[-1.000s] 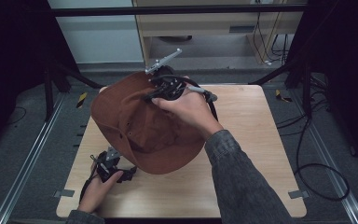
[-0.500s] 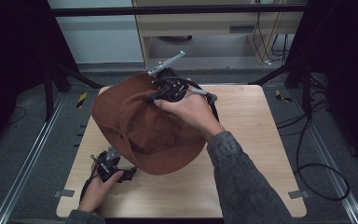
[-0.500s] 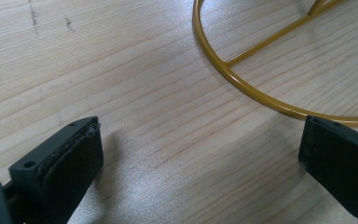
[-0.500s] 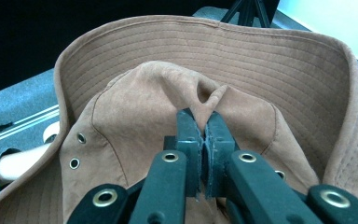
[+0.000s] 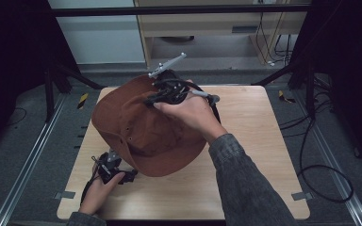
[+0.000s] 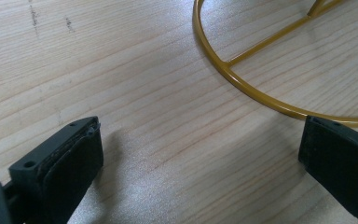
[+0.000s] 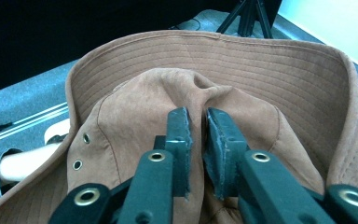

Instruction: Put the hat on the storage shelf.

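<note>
A matt, suede-like brown cloth hat (image 7: 242,84) with stitched brim; pale grained wood table (image 6: 135,93); glossy yellow metal wire stand (image 6: 242,84).

Brown hat (image 5: 146,132) hides the table (image 5: 254,155) beneath it; yellow wire stand (image 6: 242,79) cut off by the left gripper view's top and right edges.

place: lab | signs: floor rails (image 5: 26,165), cables (image 5: 320,165), taped wooden table (image 5: 264,155)

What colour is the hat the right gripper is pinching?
Rust brown hat, with stitched brim; clearest in the right gripper view.
</note>
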